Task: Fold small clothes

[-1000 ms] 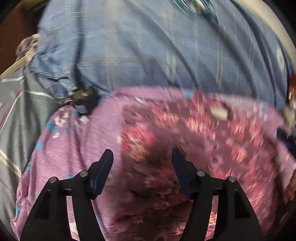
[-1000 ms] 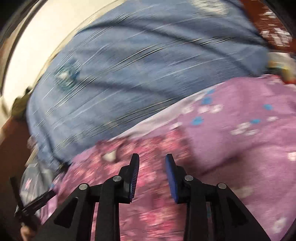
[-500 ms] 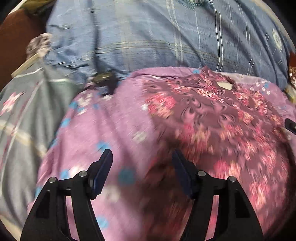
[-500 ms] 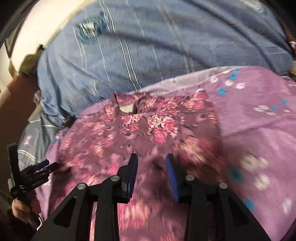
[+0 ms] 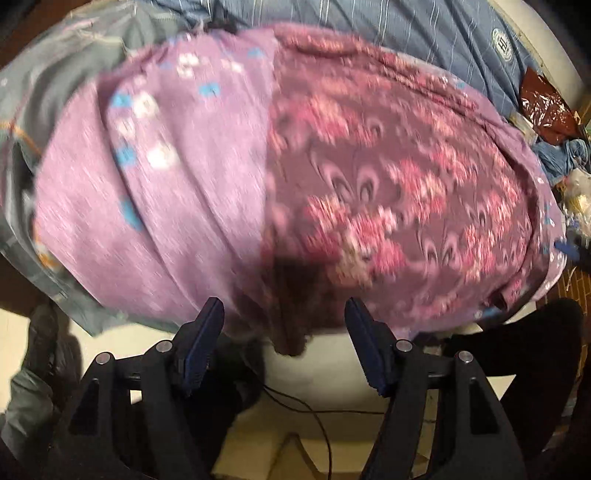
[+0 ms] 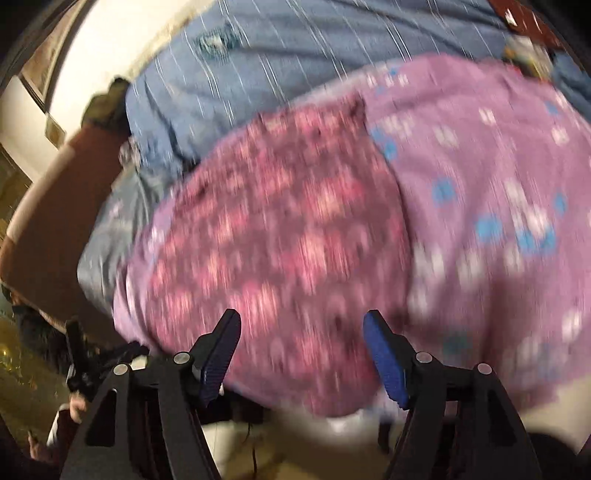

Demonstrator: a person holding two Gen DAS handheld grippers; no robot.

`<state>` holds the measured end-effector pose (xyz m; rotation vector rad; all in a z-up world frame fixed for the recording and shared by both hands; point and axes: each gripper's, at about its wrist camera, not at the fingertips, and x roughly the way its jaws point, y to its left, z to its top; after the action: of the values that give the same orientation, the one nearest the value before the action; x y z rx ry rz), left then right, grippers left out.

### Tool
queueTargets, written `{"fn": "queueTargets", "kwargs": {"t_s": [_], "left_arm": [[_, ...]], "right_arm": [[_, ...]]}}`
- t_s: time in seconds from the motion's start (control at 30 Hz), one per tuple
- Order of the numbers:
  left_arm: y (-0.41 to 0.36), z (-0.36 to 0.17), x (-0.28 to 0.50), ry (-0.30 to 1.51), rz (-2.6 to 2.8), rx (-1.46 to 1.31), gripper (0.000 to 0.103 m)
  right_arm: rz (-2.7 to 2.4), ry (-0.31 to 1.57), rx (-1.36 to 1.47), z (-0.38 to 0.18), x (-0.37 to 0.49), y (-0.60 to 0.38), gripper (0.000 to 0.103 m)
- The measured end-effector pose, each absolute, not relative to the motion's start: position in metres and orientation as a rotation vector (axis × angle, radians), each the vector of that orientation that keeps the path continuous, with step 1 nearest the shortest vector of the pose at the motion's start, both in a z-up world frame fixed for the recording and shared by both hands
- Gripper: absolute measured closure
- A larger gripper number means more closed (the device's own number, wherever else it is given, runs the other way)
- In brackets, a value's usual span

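Lying spread flat over the lilac flowered sheet (image 5: 155,206), the maroon floral garment (image 5: 388,192), long axis running away from the near bed edge toward the blue striped bedding (image 5: 424,33) at the far side. Far end blurring out in both views; neckline not readable, so which end is top cannot be told. Near hem drooping over the bed edge in a dark fold (image 5: 291,332).

Hovering at that near edge, left gripper (image 5: 284,343), jaws standing well apart, nothing between the pads, dark fold hanging just beyond them but not pinched.

Sitting over the garment's near edge (image 6: 280,236), right gripper (image 6: 301,354), jaws having just been opening, now spread wide and holding nothing, cloth lying beyond the tips.

Heavy motion smear across both views, print detail melting. Peeking in at lower left of the right view, the other gripper (image 6: 99,358) and a hand (image 6: 75,406), partly cut off. Below the bed, a thin black cable (image 5: 314,413) trailing over pale floor.
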<state>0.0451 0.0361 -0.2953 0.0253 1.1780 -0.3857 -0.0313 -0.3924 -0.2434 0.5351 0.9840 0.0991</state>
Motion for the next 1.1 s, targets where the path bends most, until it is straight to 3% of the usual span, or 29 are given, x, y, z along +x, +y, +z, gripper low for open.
{"fn": "queueTargets", "kwargs": {"t_s": [0.2, 0.33, 0.43, 0.47, 0.53, 0.57, 0.6, 0.83, 0.87, 0.9, 0.93, 1.0, 1.1], "left_arm": [[0.021, -0.311, 0.058, 1.196, -0.401, 0.03, 0.037], [0.019, -0.328, 0.064, 1.26, -0.443, -0.026, 0.078], [0.022, -0.333, 0.062, 1.286, -0.468, -0.047, 0.096], [0.024, -0.332, 0.062, 1.283, -0.485, -0.068, 0.097], [0.027, -0.328, 0.062, 1.28, -0.501, -0.098, 0.099], [0.029, -0.326, 0.061, 1.282, -0.51, -0.113, 0.099], [0.033, -0.323, 0.057, 1.278, -0.529, -0.137, 0.1], [0.045, -0.307, 0.045, 1.253, -0.585, -0.206, 0.099], [0.044, -0.308, 0.045, 1.253, -0.568, -0.198, 0.096], [0.05, -0.31, 0.045, 1.262, -0.538, -0.18, 0.08], [0.045, -0.313, 0.049, 1.279, -0.51, -0.167, 0.047], [0.05, -0.32, 0.052, 1.298, -0.448, -0.172, 0.025], [0.046, -0.329, 0.056, 1.328, -0.457, -0.235, 0.025]], "right_arm": [[0.082, 1.121, 0.65, -0.297, -0.055, -0.385, 0.029], [-0.026, 1.153, 0.724, -0.33, -0.037, -0.382, 0.028], [-0.053, 1.2, 0.716, -0.35, -0.025, -0.372, 0.029], [-0.055, 1.194, 0.683, -0.35, -0.026, -0.368, 0.032], [-0.045, 1.194, 0.638, -0.347, -0.03, -0.365, 0.053], [-0.043, 1.202, 0.609, -0.345, -0.033, -0.365, 0.08], [-0.015, 1.204, 0.587, -0.34, -0.039, -0.366, 0.095], [0.144, 1.077, 0.598, -0.284, -0.077, -0.376, 0.095], [0.162, 1.06, 0.611, -0.277, -0.079, -0.378, 0.095], [0.179, 1.049, 0.623, -0.271, -0.081, -0.379, 0.095], [0.196, 1.038, 0.635, -0.266, -0.082, -0.379, 0.095], [0.202, 1.028, 0.632, -0.262, -0.082, -0.381, 0.095], [0.166, 1.07, 0.6, -0.272, -0.076, -0.377, 0.095]]}}
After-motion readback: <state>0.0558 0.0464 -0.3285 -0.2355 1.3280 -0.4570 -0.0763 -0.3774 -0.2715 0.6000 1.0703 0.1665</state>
